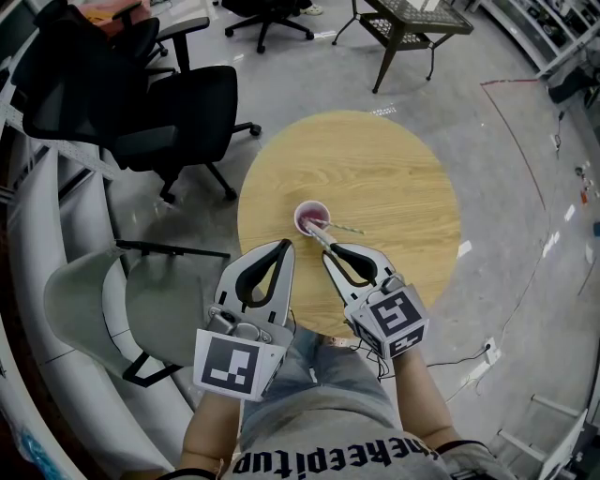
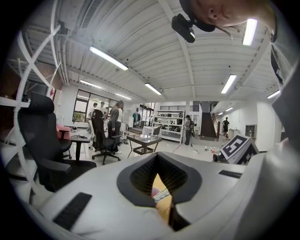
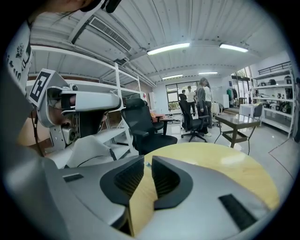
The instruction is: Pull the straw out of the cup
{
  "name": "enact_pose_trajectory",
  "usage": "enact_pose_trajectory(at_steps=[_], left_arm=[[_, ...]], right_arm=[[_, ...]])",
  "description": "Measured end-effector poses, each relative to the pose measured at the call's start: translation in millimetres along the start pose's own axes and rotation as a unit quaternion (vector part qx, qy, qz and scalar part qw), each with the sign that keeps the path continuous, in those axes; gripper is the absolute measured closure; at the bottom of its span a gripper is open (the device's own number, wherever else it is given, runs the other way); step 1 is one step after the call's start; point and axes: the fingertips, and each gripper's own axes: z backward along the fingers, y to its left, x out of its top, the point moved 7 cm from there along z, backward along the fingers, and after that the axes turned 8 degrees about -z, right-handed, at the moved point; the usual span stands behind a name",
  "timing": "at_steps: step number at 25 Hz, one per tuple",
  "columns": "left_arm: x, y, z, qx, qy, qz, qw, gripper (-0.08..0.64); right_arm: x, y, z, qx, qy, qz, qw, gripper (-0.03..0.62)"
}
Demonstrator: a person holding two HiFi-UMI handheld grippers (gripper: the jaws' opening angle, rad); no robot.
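A small pink cup [image 1: 312, 218] stands near the middle of the round wooden table [image 1: 394, 187]. A thin pale straw [image 1: 316, 235] runs from the cup's mouth back to my right gripper [image 1: 323, 247], whose jaws are shut on it just this side of the cup. In the right gripper view the jaws stand a narrow slit apart, and a bluish bit of straw [image 3: 147, 164] shows at their tips. My left gripper [image 1: 286, 246] is shut on nothing, left of the cup. Through its jaw window I see the cup [image 2: 154, 191] and the striped straw [image 2: 162, 194].
A thin pale line [image 1: 349, 229] lies on the table right of the cup. Black office chairs [image 1: 178, 112] stand to the left and a grey-green chair [image 1: 141, 300] is close by my left gripper. A dark metal side table [image 1: 412, 23] stands farther off.
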Motion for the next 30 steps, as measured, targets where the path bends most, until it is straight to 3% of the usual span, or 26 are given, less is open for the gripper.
enact_pose_trajectory(at_steps=[7, 30], left_arm=[[-0.7, 0.4, 1.1, -0.001, 0.0, 0.0, 1.0, 0.545], [19.0, -11.6, 15.7, 0.014, -0.037, -0.013, 0.9991, 0.545]], right_arm=[[5.4, 0.4, 3.0, -0.011, -0.011, 0.003, 1.0, 0.548], [37.3, 14.7, 39.0, -0.002, -0.052, 0.028, 0.998, 0.549]])
